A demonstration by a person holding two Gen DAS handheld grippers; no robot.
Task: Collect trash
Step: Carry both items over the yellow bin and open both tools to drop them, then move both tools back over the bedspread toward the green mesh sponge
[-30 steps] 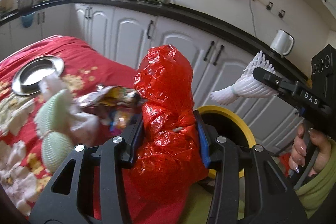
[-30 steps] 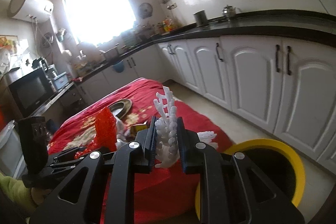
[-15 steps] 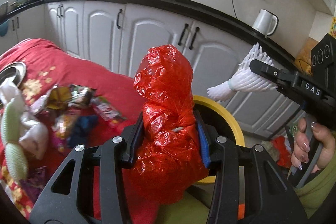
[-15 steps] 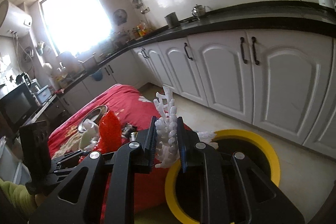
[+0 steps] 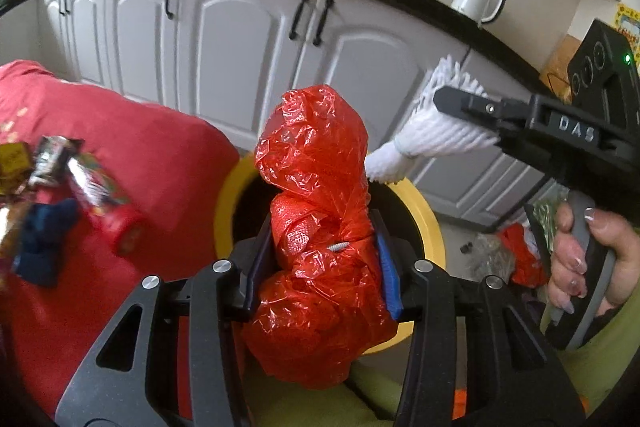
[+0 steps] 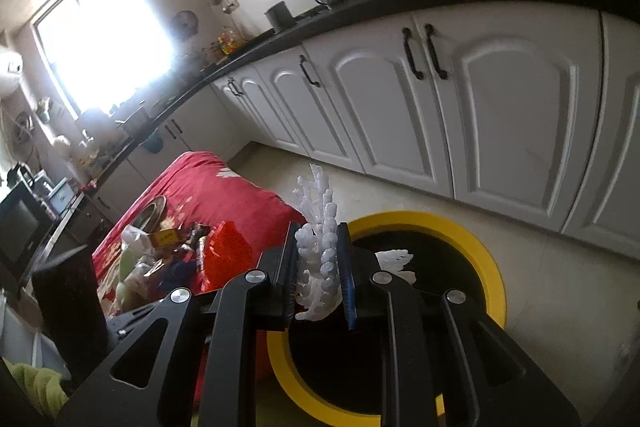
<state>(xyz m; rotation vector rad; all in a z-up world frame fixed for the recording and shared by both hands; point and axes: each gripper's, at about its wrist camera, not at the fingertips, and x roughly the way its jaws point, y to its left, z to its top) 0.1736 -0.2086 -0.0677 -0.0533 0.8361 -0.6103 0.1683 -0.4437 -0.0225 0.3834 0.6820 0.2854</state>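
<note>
My left gripper (image 5: 320, 267) is shut on a crumpled red plastic bag (image 5: 316, 195), which it holds over the near rim of a yellow-rimmed bin (image 5: 430, 223). The right gripper (image 6: 318, 267) is shut on a white foam net sleeve (image 6: 320, 227), held above the same bin (image 6: 480, 251). In the left wrist view the right gripper (image 5: 452, 103) comes in from the right with the foam net (image 5: 432, 135) over the bin's far rim; a person's hand (image 5: 576, 259) grips its handle. The red bag (image 6: 228, 251) also shows at the left of the right wrist view.
A table under a red cloth (image 5: 132, 147) stands left of the bin, with wrappers (image 5: 88, 183) and a dark blue scrap (image 5: 44, 239) near its edge. White cabinets (image 5: 240, 39) line the wall behind. More bagged rubbish (image 5: 516, 255) lies on the floor at right.
Both grippers have swung right and down, away from the table, and now hang over the bin. Each keeps its grip on its piece of trash.
</note>
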